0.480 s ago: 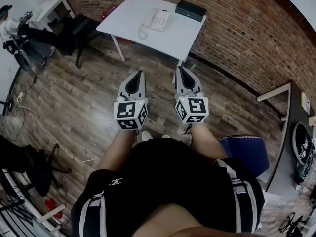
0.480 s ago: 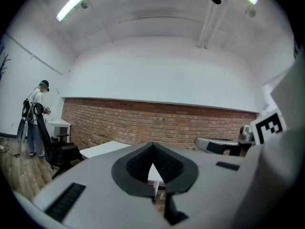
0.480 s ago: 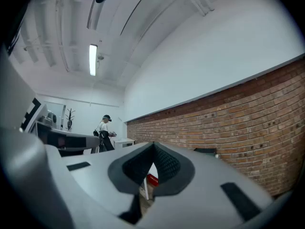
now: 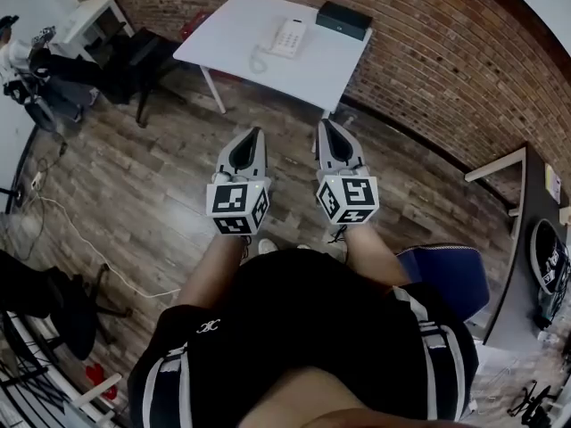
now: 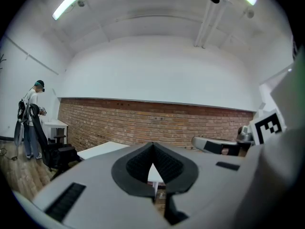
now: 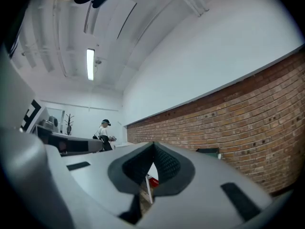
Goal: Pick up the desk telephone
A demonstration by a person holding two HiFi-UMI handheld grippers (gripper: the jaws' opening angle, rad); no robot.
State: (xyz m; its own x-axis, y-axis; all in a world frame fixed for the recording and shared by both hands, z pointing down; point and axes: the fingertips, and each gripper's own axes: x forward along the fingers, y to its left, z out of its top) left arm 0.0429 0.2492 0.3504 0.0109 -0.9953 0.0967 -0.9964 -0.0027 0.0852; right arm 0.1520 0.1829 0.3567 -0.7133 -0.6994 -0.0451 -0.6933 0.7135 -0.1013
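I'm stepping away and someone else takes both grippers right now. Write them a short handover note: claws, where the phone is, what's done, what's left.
Left claw: shut, empty, pointing ahead over the wooden floor.
Right claw: shut, empty, beside the left one.
Desk telephone: on the white table ahead, near the brick wall, left of a black box.
Done: nothing yet; both claws are well short of the table and the phone is untouched.
Left: step up to the table, open a claw, probably close it on the phone's body, then lift.
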